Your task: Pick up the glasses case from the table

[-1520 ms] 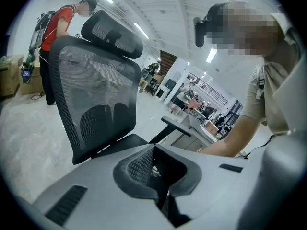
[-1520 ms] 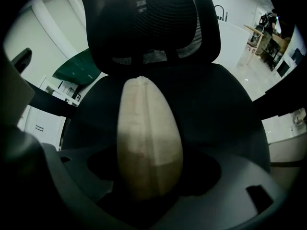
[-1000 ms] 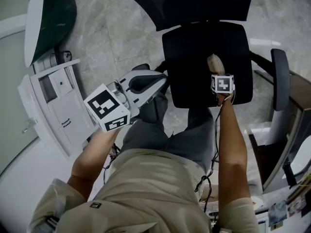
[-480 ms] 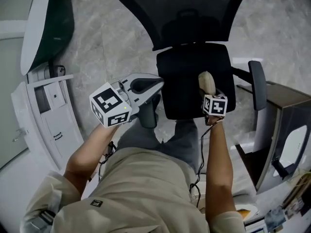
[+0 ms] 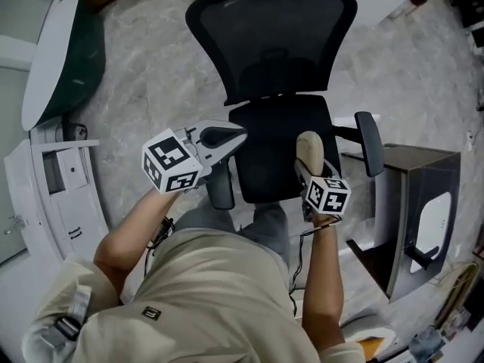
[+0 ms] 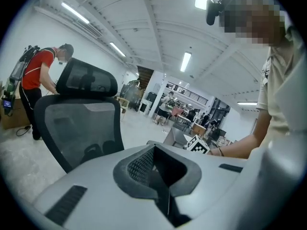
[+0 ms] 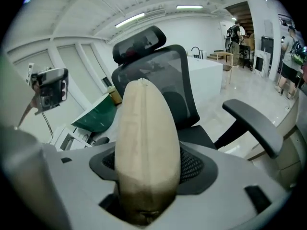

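Right gripper (image 5: pixel 307 174) was clamped on the glasses case (image 5: pixel 308 150): in the right gripper view the right gripper (image 7: pixel 147 186) had both jaws closed against the lower, darker end of the glasses case (image 7: pixel 145 143), and the beige rounded end stuck out well past the jaw tips. The case was in the air, not lying on any surface. In the head view it overlapped the front right part of the black office chair (image 5: pixel 276 66) seat, just inside the chair's right armrest (image 5: pixel 368 144). The marker cube (image 5: pixel 327 195) sat at the near end of that gripper, with the person's forearm (image 5: pixel 321 278) behind it. Left gripper (image 5: pixel 227 136) was empty, jaws together. The left gripper view showed the left gripper (image 6: pixel 165 186) with its pads meeting along a thin seam and nothing between them. It hovered at the front left corner of the seat, next to the chair's left armrest (image 5: pixel 221 187), well apart from the case. Grey stone floor (image 5: pixel 151 66) lay under everything. A white cabinet (image 5: pixel 45 195) and a green panel with a white edge (image 5: pixel 57 59) stood at the left, and a dark-topped stand (image 5: pixel 412 203) at the right. A person in a red shirt (image 6: pixel 38 71) was bent over behind the chair's headrest in the left gripper view.
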A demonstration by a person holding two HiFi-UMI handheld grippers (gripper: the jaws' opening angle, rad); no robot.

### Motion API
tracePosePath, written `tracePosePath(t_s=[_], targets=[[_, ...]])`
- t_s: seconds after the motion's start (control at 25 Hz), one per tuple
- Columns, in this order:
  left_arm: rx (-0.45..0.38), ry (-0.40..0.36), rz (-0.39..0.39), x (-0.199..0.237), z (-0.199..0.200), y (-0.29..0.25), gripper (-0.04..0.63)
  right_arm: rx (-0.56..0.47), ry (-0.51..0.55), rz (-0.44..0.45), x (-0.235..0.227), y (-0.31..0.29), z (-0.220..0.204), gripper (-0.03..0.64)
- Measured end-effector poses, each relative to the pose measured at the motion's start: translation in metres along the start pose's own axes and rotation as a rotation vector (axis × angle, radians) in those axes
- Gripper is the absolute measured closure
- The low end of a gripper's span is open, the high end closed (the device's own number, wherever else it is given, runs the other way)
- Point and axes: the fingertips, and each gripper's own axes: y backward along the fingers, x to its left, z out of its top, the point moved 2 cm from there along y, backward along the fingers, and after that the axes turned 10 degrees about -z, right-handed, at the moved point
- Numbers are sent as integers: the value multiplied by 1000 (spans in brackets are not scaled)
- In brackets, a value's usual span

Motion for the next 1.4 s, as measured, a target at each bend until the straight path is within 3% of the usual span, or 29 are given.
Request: tracePosePath(t_s=[0.36,0.68,1.12,1.4], targets=[[-50,-82,-70,-34,40,19,581,-272,-49,34,34,117,66,301],[-103,-187,-179,-72,81,33,581,-490,-42,-33,44,213,99,301],[-140,-270,-294,-123,107,47,581,-669,-71,-123,56,318,103,301],[-124,-285,-334,-141,100,50,581,-737,-93,-119,73,354,101,301]])
